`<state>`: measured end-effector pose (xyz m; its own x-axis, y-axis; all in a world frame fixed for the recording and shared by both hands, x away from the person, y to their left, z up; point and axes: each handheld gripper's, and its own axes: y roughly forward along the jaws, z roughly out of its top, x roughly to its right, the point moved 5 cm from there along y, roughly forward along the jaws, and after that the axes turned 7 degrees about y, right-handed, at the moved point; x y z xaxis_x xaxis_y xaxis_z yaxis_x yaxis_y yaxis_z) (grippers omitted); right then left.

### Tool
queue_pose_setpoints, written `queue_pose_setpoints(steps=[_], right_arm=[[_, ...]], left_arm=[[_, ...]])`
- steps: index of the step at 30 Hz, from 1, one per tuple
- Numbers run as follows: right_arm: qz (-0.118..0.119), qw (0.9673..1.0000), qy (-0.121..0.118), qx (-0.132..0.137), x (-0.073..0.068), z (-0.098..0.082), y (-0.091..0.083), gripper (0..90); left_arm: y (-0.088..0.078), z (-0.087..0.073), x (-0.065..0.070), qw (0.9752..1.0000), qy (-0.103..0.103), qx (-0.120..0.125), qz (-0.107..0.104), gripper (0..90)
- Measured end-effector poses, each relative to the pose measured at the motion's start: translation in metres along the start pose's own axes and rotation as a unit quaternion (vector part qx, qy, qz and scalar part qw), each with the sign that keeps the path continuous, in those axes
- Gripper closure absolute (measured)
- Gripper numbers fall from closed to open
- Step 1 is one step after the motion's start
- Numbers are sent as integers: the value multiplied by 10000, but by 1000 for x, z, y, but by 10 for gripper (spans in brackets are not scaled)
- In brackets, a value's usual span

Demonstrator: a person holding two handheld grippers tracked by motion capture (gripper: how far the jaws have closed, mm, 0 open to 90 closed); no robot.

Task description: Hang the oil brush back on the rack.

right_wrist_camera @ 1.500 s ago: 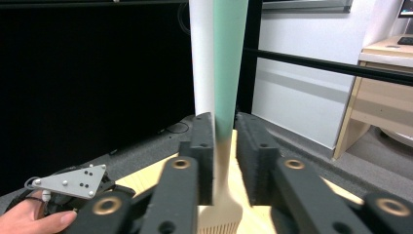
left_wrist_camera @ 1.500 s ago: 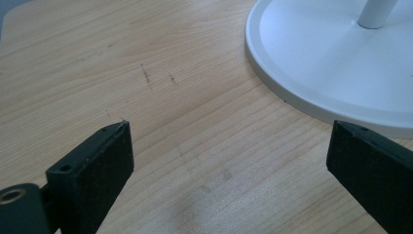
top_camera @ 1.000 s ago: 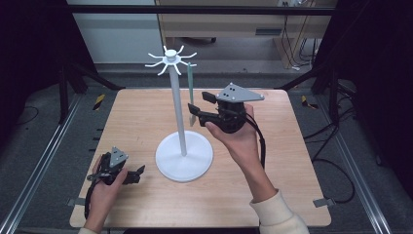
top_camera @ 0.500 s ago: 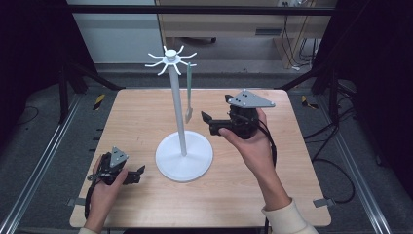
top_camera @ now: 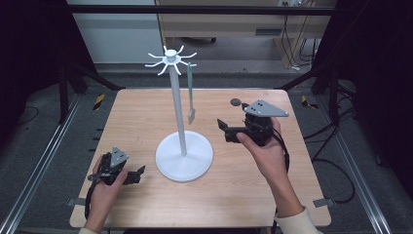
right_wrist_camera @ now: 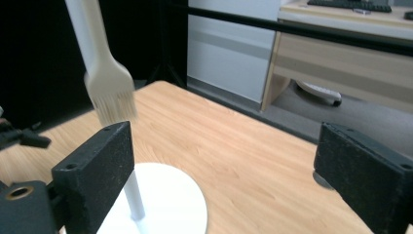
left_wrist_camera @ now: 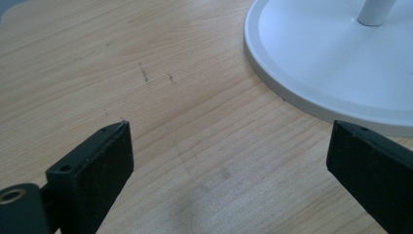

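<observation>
While the brush (top_camera: pixel 190 92) hangs by the top of its handle from one arm of the white stand (top_camera: pixel 183 157), its bristled head dangles free beside the pole, well above the round base. It looks light: a thin, flat plastic handle with a small, pale bristle pad, seen close and a little blurred in the right tool's view (right_wrist_camera: pixel 108 95). The handle is probably stiff but smooth and slippery, and the bristles are soft and would give under pressure, so the handle just above the head is the better place to take hold. Because it hangs loose, it will likely swing at the first touch, and any pull sideways could tip it off its hook or rock the stand.

The right tool (top_camera: pixel 225 130) stands to the right of the stand, above the table (top_camera: pixel 272 195), with its jaws spread wide and nothing between them. The left tool (top_camera: pixel 138 174) rests low near the front left of the table, just beside the stand's base; its jaws are also wide apart and empty (left_wrist_camera: pixel 226 161).

Against the earlier pictures, the right tool has drawn away from the brush and come lower and nearer the person. A second ago its tips were up close to the hanging handle; its jaws have just been opening and now hold nothing. The brush hangs in the same spot, and the left tool and the stand lie where they were.
</observation>
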<state>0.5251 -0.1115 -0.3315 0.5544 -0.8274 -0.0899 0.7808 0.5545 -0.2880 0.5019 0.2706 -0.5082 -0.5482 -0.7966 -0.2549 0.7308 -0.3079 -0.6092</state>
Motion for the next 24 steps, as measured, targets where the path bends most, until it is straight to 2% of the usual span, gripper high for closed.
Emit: queue_pose_setpoints(steps=[7,13,20,24], right_arm=[[-147,9994,94,-299,20,-41,-1,71],[-399,9976,202,-536,36,-71,6,102],[-603,9932,366,-921,52,-108,18,118],[-688,9904,350,-1144,58,-125,24,118]], left_arm=[[0,0,0,10000,0,7,12,29],[0,0,0,10000,-5,3,10,29],[0,1,0,10000,-9,25,9,29],[0,1,0,10000,-17,32,15,29]])
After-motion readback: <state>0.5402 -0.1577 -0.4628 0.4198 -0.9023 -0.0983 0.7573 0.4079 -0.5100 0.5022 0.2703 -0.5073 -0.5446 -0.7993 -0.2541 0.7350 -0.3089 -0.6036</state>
